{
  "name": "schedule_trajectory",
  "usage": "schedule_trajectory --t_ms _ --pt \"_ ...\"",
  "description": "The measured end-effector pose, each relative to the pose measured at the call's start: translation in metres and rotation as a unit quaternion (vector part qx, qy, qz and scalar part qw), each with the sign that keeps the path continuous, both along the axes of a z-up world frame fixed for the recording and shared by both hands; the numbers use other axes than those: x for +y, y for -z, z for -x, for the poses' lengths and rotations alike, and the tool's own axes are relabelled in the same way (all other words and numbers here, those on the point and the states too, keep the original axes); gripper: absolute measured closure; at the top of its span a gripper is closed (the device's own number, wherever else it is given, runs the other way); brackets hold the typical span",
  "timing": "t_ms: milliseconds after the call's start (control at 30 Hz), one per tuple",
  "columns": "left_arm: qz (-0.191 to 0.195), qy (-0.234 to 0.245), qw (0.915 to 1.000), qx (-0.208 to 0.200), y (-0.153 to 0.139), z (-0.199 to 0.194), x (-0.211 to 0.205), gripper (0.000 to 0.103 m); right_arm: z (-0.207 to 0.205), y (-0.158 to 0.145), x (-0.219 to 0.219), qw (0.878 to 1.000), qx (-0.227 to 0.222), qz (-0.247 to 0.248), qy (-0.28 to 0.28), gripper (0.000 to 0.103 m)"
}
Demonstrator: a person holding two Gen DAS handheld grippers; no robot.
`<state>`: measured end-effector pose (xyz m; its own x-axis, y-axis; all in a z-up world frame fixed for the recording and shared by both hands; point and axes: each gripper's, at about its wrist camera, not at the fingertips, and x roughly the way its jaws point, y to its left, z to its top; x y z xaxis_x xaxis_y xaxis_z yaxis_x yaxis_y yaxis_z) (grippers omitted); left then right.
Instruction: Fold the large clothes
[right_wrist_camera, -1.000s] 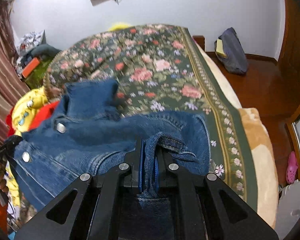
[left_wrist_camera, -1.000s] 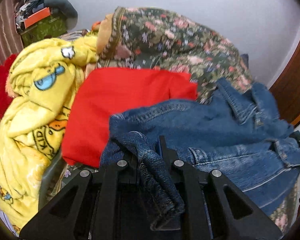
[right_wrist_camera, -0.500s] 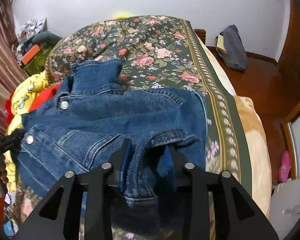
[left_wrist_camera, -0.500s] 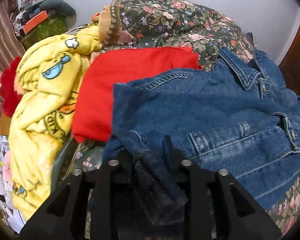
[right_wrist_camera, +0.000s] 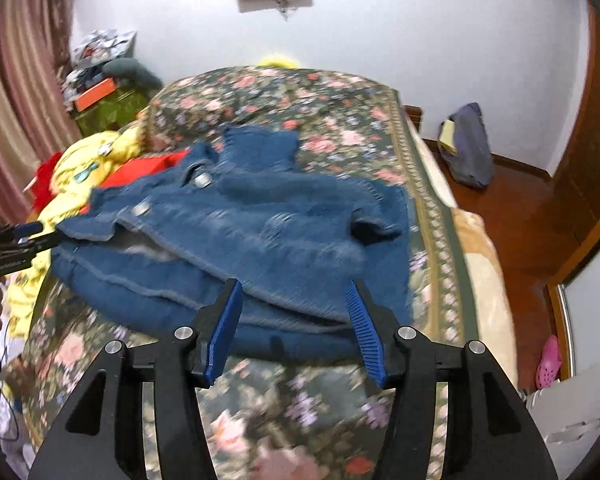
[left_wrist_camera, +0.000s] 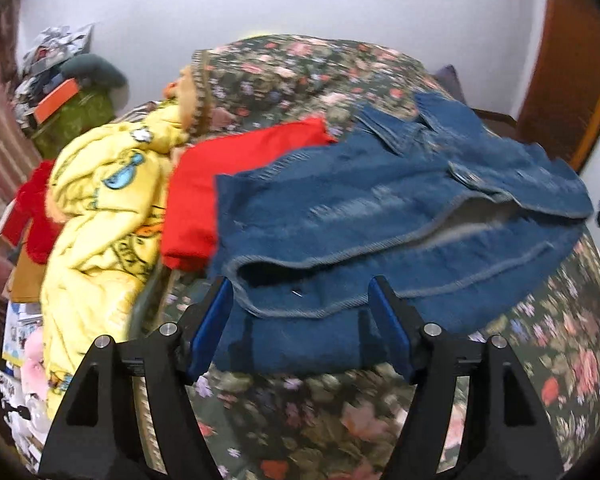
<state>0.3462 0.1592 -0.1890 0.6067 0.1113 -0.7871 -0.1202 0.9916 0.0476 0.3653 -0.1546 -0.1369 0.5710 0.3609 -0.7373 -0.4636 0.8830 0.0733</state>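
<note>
A blue denim jacket [left_wrist_camera: 380, 220] [right_wrist_camera: 260, 232] lies folded on the floral bedspread [left_wrist_camera: 300, 72] [right_wrist_camera: 320, 92], collar toward the far side. My left gripper [left_wrist_camera: 300, 284] hangs over the jacket's near left hem, its jaws opening. The blue pads [left_wrist_camera: 214, 320] stand apart from the cloth. My right gripper [right_wrist_camera: 294, 286] is above the near right hem, jaws also opening, with nothing pinched between them. The left gripper's tip [right_wrist_camera: 24, 236] shows at the left edge of the right wrist view.
A red garment [left_wrist_camera: 204, 184] and a yellow cartoon blanket [left_wrist_camera: 100, 208] lie left of the jacket. Cluttered boxes [right_wrist_camera: 100, 84] stand by the curtain. On the wooden floor to the right are a dark bag [right_wrist_camera: 466, 148] and a pink slipper [right_wrist_camera: 550, 360].
Both grippers were shut on the jacket's hem, then let go, opened and drew back and up. The jacket dropped flat onto the bed.
</note>
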Motion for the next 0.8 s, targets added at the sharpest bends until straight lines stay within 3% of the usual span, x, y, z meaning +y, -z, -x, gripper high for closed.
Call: schedule_trajectory --t_ms 233,433,500,567,667,733,800 --pt "0.009 0.012 0.9994 0.032 0.033 -0.009 -0.021 0.034 0.005 0.032 0.038 0.999 0.02 0.03 -0.037 0.052" --pt "-0.002 0.002 0.9998 0.022 0.047 -0.024 -0.019 0.034 -0.013 0.054 0.05 0.998 0.033 0.045 -0.031 0.052" --pt "-0.019 0.013 0.9995 0.02 0.049 -0.039 -0.018 0.032 -0.023 0.054 0.054 0.998 0.031 0.043 -0.043 0.049" --pt "-0.064 0.017 0.9975 0.025 0.05 -0.065 -0.015 0.032 -0.039 0.054 0.059 0.996 0.03 0.053 -0.06 0.048" --pt "-0.113 0.01 0.9918 0.058 0.053 -0.113 0.0 0.032 -0.072 0.051 0.067 0.994 0.023 0.093 -0.054 0.048" --pt "-0.083 -0.003 0.9943 0.068 0.046 -0.136 0.016 0.033 -0.1 0.045 0.069 0.994 0.02 0.108 -0.025 0.048" --pt "-0.047 -0.029 0.9973 0.048 0.028 -0.148 0.03 0.036 -0.125 0.024 0.069 0.992 -0.008 0.124 0.025 0.049"
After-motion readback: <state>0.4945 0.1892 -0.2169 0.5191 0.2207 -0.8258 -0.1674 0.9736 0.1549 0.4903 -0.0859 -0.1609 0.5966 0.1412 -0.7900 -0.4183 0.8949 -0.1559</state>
